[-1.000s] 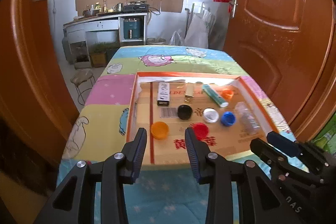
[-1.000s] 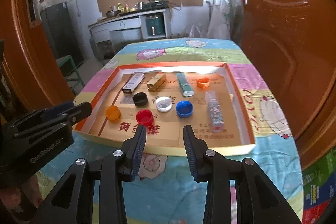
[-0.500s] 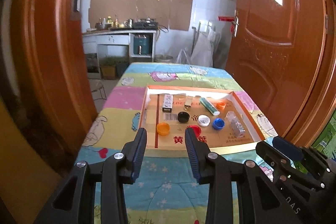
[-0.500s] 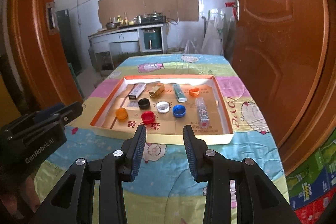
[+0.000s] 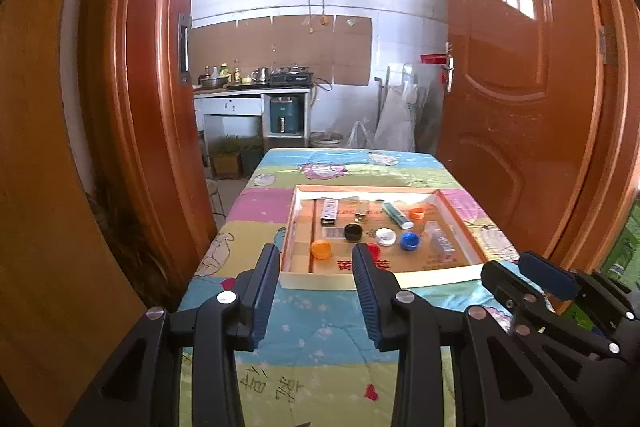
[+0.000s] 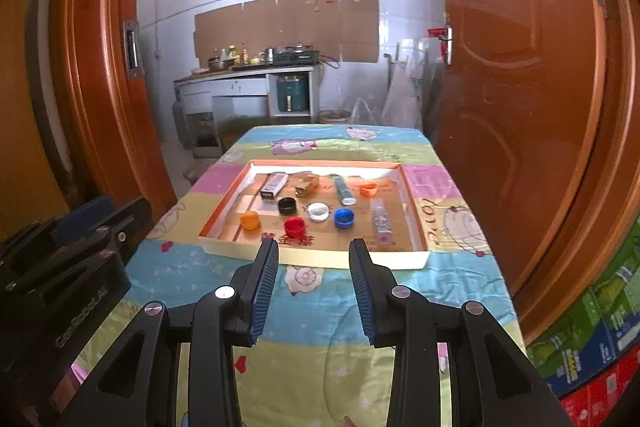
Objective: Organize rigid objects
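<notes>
tray point(image 6: 416, 227) was set on table point(image 6: 320, 319) | caps point(image 6: 316, 213) were laid in front rows in tray | boxes point(image 6: 274, 185) & tube point(image 6: 345, 190) were laid behind caps | clear case point(image 6: 381, 220) was placed at right | counter point(image 6: 244, 77) was seen behind table | doors were stood L & R

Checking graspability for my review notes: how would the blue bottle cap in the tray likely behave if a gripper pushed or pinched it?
The blue bottle cap looks like small rigid plastic, so probably light and stiff. It lies flat on the cardboard tray, so a push would likely slide it rather than roll it. Its low round wall may slip from a pinch that is off-centre.
</notes>
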### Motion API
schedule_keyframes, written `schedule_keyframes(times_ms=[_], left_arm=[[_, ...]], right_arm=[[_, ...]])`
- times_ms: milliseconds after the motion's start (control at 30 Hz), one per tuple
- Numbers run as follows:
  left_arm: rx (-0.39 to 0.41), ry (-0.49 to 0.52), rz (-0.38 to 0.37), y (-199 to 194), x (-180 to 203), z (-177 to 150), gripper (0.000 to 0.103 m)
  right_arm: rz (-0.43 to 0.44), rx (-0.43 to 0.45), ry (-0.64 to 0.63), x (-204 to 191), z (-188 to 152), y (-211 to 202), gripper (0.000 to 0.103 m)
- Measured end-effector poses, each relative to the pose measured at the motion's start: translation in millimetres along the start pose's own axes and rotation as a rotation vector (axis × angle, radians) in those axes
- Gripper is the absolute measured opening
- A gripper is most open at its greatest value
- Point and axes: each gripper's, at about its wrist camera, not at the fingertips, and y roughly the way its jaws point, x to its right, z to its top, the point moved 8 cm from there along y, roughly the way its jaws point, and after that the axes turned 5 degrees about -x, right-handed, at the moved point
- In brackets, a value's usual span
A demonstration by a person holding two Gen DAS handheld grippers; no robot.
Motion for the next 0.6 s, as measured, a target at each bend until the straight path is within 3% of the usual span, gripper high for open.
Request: schedule_keyframes(times_ms=[600], left_arm=[[0.041, 0.017, 0.01, -38, 2, -8, 0.038]], right_arm=[[-0.023, 0.024, 0.005, -5, -11, -37, 0.038]])
